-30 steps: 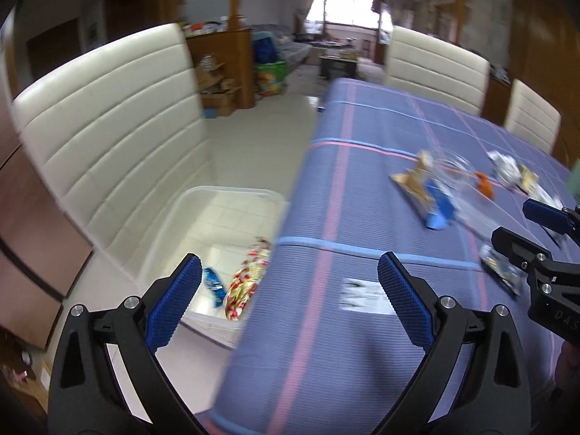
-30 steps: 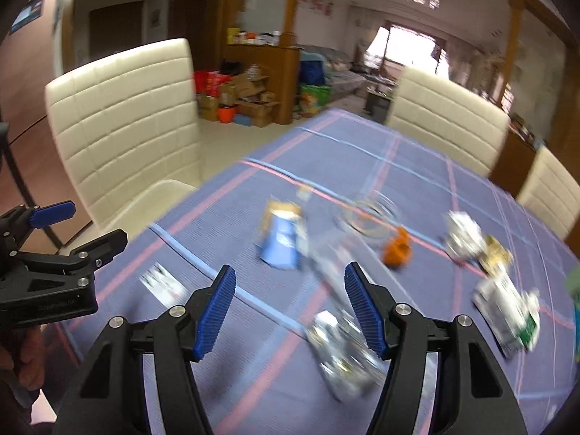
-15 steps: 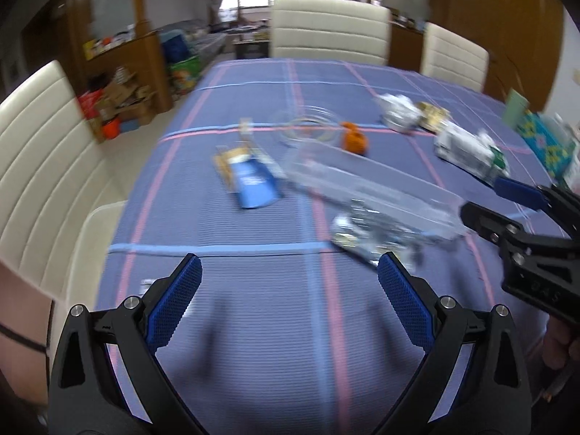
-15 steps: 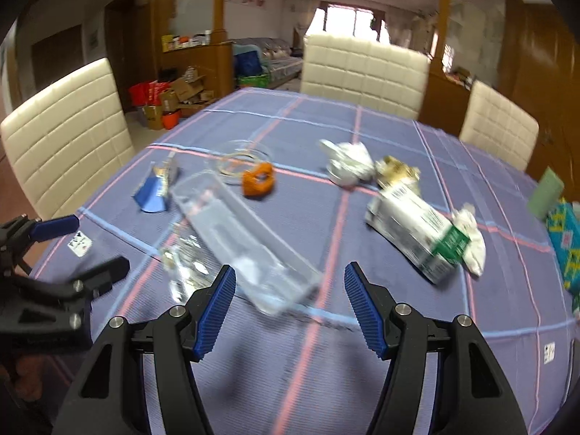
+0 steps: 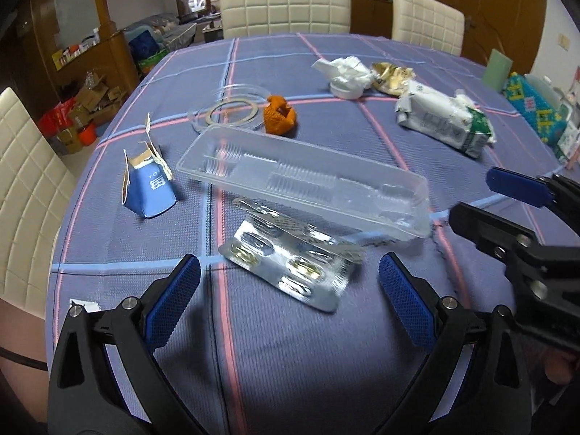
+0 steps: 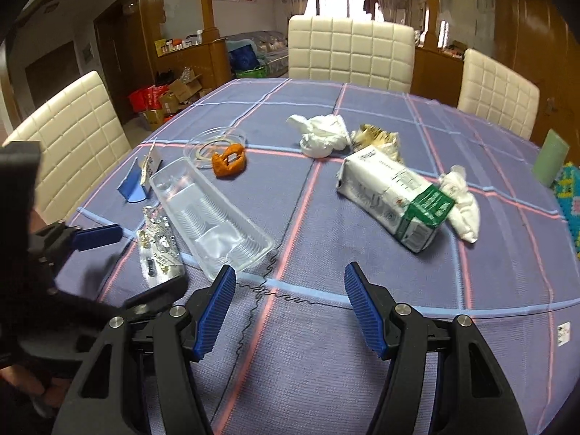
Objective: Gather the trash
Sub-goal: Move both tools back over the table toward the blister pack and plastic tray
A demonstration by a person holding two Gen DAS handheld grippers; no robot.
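Since a second ago, the view of the left gripper (image 5: 288,290) has been swung away from the bin beside the table and brought over the litter, so another pickup is judged to be starting. Its jaws are held wide apart and empty, angled down, with the foil blister pack (image 5: 290,259) lying just beyond them at 12 o'clock, partly tucked under the clear plastic tray (image 5: 304,185). The right gripper (image 6: 290,302) is likewise tilted down over the table (image 6: 471,290), jaws apart with nothing between them; the tray's near corner lies at about 11 o'clock. The milk carton (image 6: 395,199), crumpled tissue (image 6: 322,132) and what is probably orange peel (image 6: 229,161) remain uncollected farther off.
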